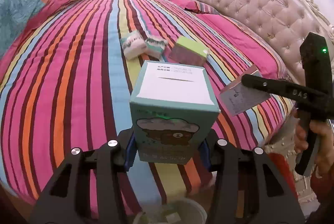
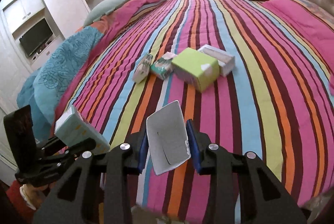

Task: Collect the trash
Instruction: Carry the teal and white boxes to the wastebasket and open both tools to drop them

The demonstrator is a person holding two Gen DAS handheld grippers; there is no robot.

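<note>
Teal carton (image 1: pixel 173 119) clamped in left hand-held gripper (image 1: pixel 167 153); right hand-held gripper (image 2: pixel 169 153) pinches grey box (image 2: pixel 168 140) above bed edge.

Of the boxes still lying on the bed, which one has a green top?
The lime-green box, largest of the cluster; the small packets left of it are white and teal.

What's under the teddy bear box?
Below the bear box, held in the left gripper, a pale bin shows at the bottom edge, with scraps inside. The gripper hides most of it, so its contents stay unclear.
</note>
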